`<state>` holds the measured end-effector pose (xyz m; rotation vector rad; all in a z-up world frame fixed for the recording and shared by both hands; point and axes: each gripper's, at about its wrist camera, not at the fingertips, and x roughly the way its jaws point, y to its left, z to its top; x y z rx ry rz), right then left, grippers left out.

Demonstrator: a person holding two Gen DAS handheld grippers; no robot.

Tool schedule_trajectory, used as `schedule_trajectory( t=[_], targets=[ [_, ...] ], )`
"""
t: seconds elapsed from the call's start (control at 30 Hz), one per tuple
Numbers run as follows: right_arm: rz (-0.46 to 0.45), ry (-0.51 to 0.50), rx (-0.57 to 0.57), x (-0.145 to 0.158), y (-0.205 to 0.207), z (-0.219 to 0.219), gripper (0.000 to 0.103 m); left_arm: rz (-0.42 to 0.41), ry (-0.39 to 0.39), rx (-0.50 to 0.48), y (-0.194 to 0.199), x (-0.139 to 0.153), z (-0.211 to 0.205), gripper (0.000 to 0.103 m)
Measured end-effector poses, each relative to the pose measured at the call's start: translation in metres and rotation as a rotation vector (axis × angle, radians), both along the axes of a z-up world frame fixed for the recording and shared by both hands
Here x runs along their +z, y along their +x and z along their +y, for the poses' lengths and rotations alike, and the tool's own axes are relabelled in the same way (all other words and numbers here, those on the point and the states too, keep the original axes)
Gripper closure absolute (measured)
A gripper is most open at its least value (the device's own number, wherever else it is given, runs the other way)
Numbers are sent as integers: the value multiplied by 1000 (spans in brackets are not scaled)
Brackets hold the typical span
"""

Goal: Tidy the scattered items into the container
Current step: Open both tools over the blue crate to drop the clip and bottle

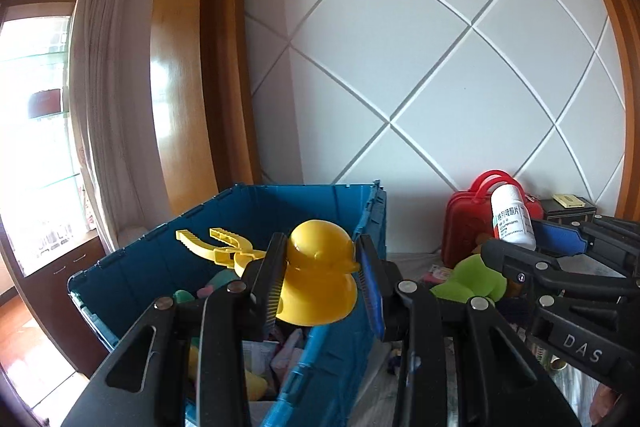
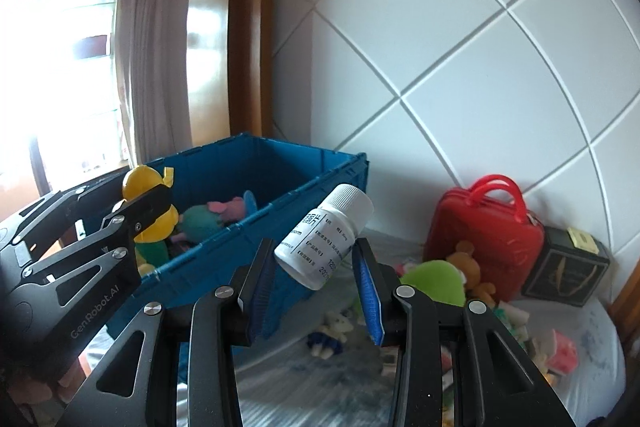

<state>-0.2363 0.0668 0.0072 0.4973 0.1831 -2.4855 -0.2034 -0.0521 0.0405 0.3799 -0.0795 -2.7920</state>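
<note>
Left tongs (image 1: 320,275): clamped on yellow duck toy (image 1: 320,267), held above the blue crate (image 1: 340,359) interior. Right tongs (image 2: 316,267): gripping a tilted white pill bottle (image 2: 324,239), just right of the crate; red case (image 2: 484,239) lies further right.

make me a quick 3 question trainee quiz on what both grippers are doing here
1. True or false: the left gripper holds the yellow duck toy above the blue crate.
2. What does the right gripper hold? A) red case B) white pill bottle C) green plush
3. Fill in: the red case stands against the ____.

Key:
1. True; the jaws clamp the duck over the open crate.
2. B, the white pill bottle, tilted, still outside the crate.
3. Wall.
</note>
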Motion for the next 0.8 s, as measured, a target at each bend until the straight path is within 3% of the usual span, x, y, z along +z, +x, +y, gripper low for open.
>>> schedule_trajectory(
  t=[0.17,0.4,0.6,0.8],
  targets=[
    [-9,0,18,4,-11,-71,65,-12,1,-3,-14,3,-71,68],
    [-70,55,12,-4,-30,-167,65,-119,58,-29,-36,-17,-163,68],
    [-103,127,-23,-10,-40,-217,65,-168,107,-59,-50,-32,-205,68],
    [-90,162,-86,-7,-46,-227,65,-188,125,-89,-54,-42,-213,68]
  ],
)
